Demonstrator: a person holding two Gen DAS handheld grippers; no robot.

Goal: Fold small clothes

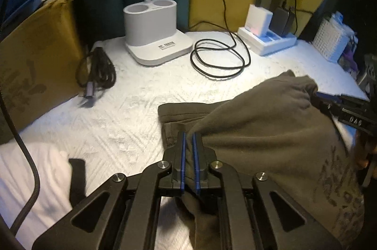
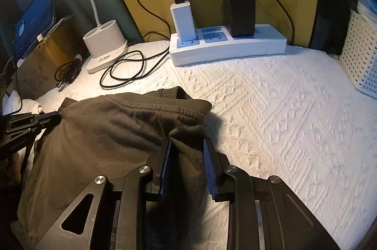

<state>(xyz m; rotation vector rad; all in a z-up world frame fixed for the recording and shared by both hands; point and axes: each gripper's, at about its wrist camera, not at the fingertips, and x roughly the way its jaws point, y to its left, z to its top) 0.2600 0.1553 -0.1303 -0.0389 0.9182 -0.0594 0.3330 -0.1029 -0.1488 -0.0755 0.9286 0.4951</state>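
Dark olive-brown fleece garment lies bunched on the white quilted textured cloth covering the surface, its ribbed hem edge folded flat toward the back and a faded dark print showing on its near right part. It sits directly ahead of and between both tools. The left gripper has its blue-padded fingers drawn close together, pinching a fold of the fabric at the garment's left side, with more cloth trailing down between the black arms. The right gripper has its fingers set wider, yet a thick bunched corner of the same garment fills the gap between the blue pads, so it grips the cloth too. In the right wrist view the left tool meets the garment's far left edge.

Behind the garment, well apart from it, stand a white desk lamp base with two round wells, a loose black coiled cable and a white power strip with blue sockets.
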